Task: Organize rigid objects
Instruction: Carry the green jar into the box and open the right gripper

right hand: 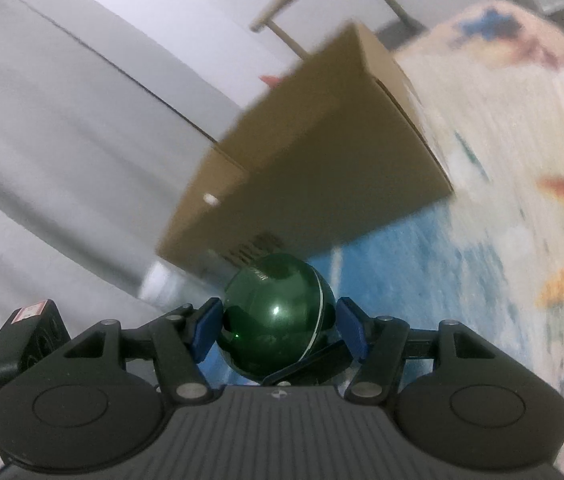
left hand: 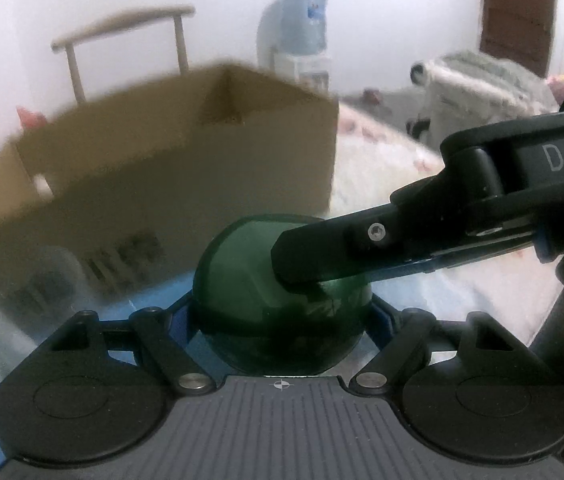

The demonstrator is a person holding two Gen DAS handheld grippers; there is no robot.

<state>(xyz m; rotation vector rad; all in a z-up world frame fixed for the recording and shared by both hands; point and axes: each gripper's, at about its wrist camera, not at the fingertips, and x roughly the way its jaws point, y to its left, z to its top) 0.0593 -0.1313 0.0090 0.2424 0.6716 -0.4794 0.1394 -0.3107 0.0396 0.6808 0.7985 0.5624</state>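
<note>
- Between the blue pads of the left gripper (left hand: pixel 282 312), a translucent green ball (left hand: pixel 250 280) sits clamped at its lower half; the jaws stand fairly wide because the ball itself is wide.
- In the right wrist view the right gripper (right hand: pixel 278 332) also has its blue pads against the ball (right hand: pixel 278 316), 1 pad on each flank, so both tools appear to share the same ball, gripping it across different axes.
- The left wrist view bears this out: 1 black finger of the other tool (left hand: pixel 322 252) lies across the ball's upper right side, touching it.
- The ball looks like 2 halves joined at a pale seam, seen in the right wrist view; whether the pair of grips is meant to carry it or to pull it apart I cannot tell.
- It seems to be held clear of the bedspread (right hand: pixel 402 260), a blue-and-white patterned cloth below, though the contact underneath is hidden by the tools.
- Just beyond the ball stands an open cardboard box (left hand: pixel 162 168), near the far left part of the bedspread, its mouth facing up. Its inside is not visible, so I cannot say what it already holds.
- Judged progress: the ball has been picked up, but is not yet in the box; the carry over the near wall and the release remain.
- No other loose objects show near the tools.
- Farther out are a wooden chair back (left hand: pixel 122 28), a water dispenser (left hand: pixel 302 28) and a folded blanket (left hand: pixel 482 80).
</note>
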